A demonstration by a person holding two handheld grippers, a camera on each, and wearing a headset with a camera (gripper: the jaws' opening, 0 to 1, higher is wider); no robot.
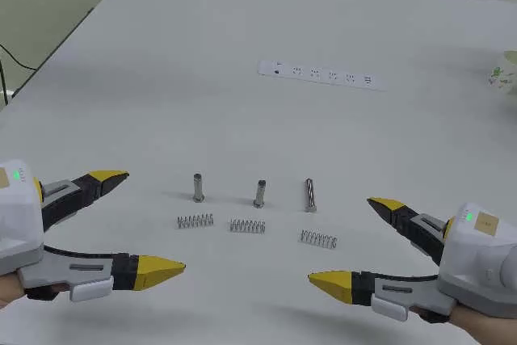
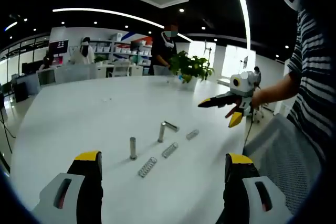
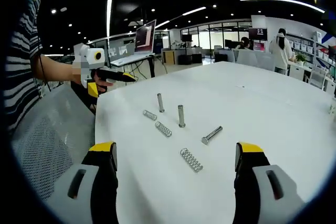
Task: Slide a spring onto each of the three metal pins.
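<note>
Left gripper [image 1: 153,220]: jaws spread wide, nothing between them; held low over the near-left part of the table [image 1: 242,22], yellow tips pointing inward toward the row of parts.
Right gripper [image 1: 341,239]: jaws equally wide and holding nothing; low over the near-right part, tips pointing inward at the left gripper.
Pins: three in a row between the two grippers. The left pin [image 1: 198,187] and middle pin [image 1: 259,193] stand upright; the right pin [image 1: 309,195] lies on its side, head end toward the person.
Springs: left spring [image 1: 195,220], middle spring [image 1: 246,226] and right spring [image 1: 318,239] lie flat, each just in front of a pin and apart from it; none sits on a pin.
Side room: bare tabletop separates each gripper's tips from the nearest pin and spring.
Far room: a wide bare stretch runs from the pins to a white power strip [image 1: 317,74], well apart from them.
Edges: in the head view the table's left edge slants across the upper left, with floor beyond; in the gripper views the parts sit near the person's side of the table.
</note>
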